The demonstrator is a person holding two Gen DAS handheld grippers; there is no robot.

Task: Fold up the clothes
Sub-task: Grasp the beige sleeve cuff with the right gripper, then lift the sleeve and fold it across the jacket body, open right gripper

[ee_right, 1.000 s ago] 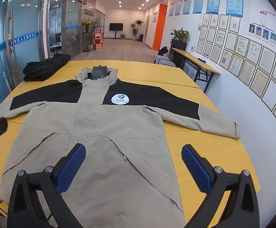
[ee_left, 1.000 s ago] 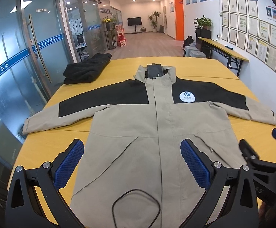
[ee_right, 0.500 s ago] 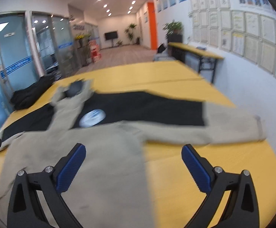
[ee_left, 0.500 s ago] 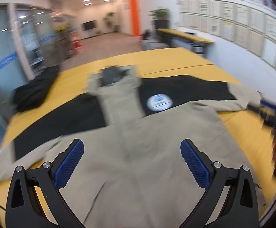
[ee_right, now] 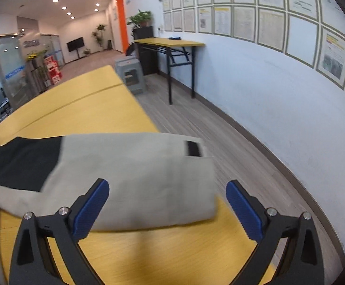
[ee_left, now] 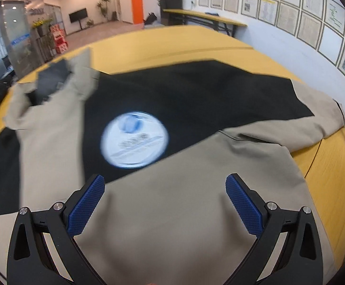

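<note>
Lying face-up and spread flat on the yellow desk (ee_left: 333,190): one jacket (ee_left: 172,213), beige shell with a black band across chest and upper sleeves, a round white logo patch (ee_left: 134,140) on the chest, collar (ee_left: 53,80) at the far end. Landmark for all positions: the logo patch. Left tool (ee_left: 165,194): hovers above the beige front panel just on the near side of the patch, its blue-padded fingers spread wide, nothing between them. Right tool (ee_right: 167,200): well away from the patch, out at the end of the sleeve (ee_right: 137,178) on the patch's side of the garment, above the beige forearm section near the cuff (ee_right: 193,148); likewise wide apart and holding nothing. The cuff lies close to the desk's edge, with the grey plank floor (ee_right: 220,130) beyond it. Handling, as judged: the cloth looks like a woven, lightly stiffened outerwear fabric, soft and limp enough to drape, light for its size, not fragile, probably somewhat slick against the smooth desk top, so it may slide when tugged rather than lift cleanly. Suggested hold: pinch the sleeve's full thickness at or just short of the cuff, where seams give the pads purchase; the second hold belongs at the shoulder seam beyond the patch, not on the flat front panel, which offers no edge.
</note>
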